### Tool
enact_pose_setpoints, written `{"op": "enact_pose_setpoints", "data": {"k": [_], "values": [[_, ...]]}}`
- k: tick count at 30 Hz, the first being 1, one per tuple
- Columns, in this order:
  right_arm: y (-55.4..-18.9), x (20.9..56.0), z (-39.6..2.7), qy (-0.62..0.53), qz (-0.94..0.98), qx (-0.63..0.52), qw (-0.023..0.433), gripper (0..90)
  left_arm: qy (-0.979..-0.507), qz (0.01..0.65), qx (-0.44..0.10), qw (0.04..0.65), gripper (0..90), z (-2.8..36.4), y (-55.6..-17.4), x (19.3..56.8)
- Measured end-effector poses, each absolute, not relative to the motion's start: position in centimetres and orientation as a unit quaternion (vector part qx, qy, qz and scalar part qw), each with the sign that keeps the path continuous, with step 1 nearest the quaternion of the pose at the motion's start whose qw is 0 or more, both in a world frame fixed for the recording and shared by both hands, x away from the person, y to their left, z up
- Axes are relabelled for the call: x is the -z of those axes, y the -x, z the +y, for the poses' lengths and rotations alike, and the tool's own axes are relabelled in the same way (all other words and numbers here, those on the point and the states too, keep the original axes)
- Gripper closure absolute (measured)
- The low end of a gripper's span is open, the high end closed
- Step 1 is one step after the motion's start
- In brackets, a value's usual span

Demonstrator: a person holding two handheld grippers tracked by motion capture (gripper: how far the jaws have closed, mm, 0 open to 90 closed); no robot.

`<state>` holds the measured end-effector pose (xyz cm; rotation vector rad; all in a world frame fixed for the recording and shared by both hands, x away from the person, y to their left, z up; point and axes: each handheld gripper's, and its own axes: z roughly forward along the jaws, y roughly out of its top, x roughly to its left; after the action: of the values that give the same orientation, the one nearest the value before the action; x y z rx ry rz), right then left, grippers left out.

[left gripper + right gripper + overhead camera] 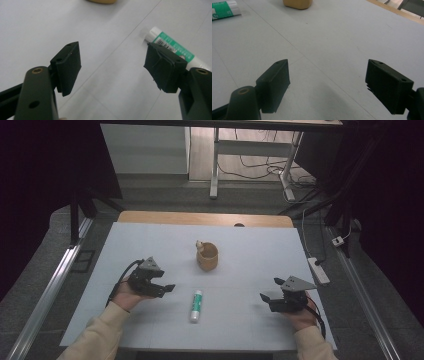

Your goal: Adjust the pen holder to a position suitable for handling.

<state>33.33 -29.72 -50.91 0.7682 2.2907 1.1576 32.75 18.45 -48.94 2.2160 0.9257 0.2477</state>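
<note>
Left gripper [169, 288] is being held at the lower left of the high view with its jaws spread and nothing between them; in the left gripper view the green-and-white tube [172, 47] is lying just behind the right-hand jaw, at the right edge of the frame. On the tabletop [150, 240] the tube [196, 305] is resting flat at lower centre, between the two grippers, with the tan cup [207, 256] standing above it near the middle. Right gripper [264, 297] is being kept at the lower right, likewise released and empty (its own view has the tube [223, 9] at the upper left corner and the cup [297, 3] at the top edge).

Trouble is being risked mainly by the offset: the tube is sitting to one side of the left gripper's gap, not inside it, so a closing now would probably be catching one rounded end, or nothing. Being smooth and round, the tube could be nudged into rolling across the tabletop by a jaw arriving from the side. A pinch near the cap could also be letting it swing or slip.
</note>
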Motion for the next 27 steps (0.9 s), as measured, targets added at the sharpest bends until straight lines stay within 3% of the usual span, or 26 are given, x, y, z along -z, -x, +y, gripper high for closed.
{"op": "enact_pose_setpoints", "data": {"k": [16,27], "values": [[-33.3,50.8,-29.7,-0.27,0.835,-0.424,0.223,20.2,-0.837,0.392,-0.112,0.365,27.7,21.8,-30.4,49.7],[-33.3,50.8,-29.6,-0.268,0.837,-0.422,0.222,20.1,-0.838,0.391,-0.116,0.364,27.2,21.9,-30.5,50.0]]}}
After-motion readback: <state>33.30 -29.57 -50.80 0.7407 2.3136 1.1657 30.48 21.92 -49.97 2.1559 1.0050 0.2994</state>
